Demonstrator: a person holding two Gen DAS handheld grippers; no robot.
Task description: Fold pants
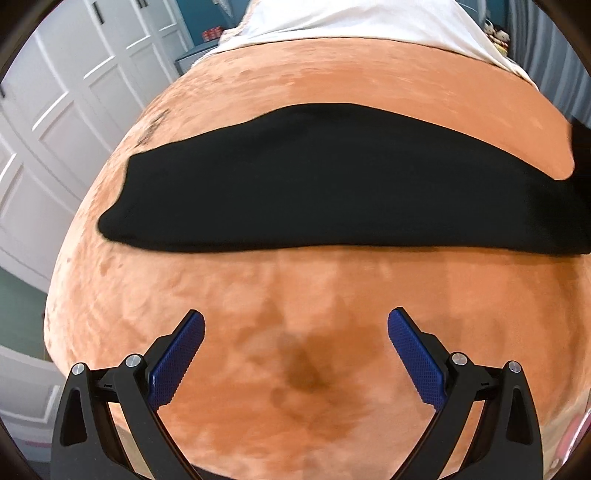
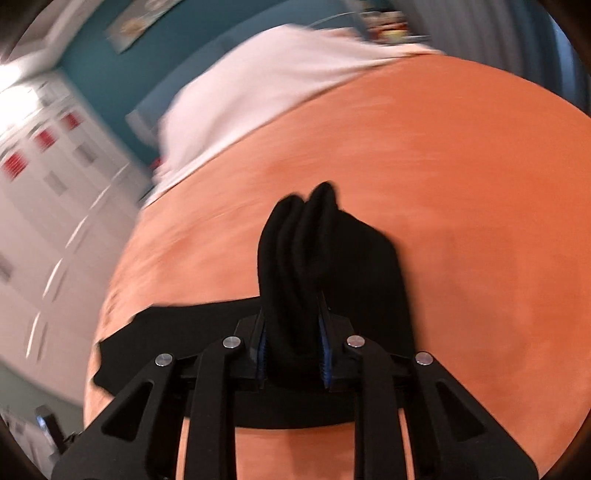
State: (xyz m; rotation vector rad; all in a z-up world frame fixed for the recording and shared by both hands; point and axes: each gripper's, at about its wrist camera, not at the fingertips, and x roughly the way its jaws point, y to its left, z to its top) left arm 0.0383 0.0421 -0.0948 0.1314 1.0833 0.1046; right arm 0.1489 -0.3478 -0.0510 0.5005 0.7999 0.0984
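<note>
Right tool pinches a bunched fold of your pants, lifted off the bed. Left tool is spread, hovering near the pants.

A home bedroom: a bed under a fuzzy orange blanket, white bedding at its far end, white panelled wardrobe doors left, teal wall beyond.

Count on the bed: one black pants; one orange blanket; one white sheet at far end. Two grippers: left, right.
</note>
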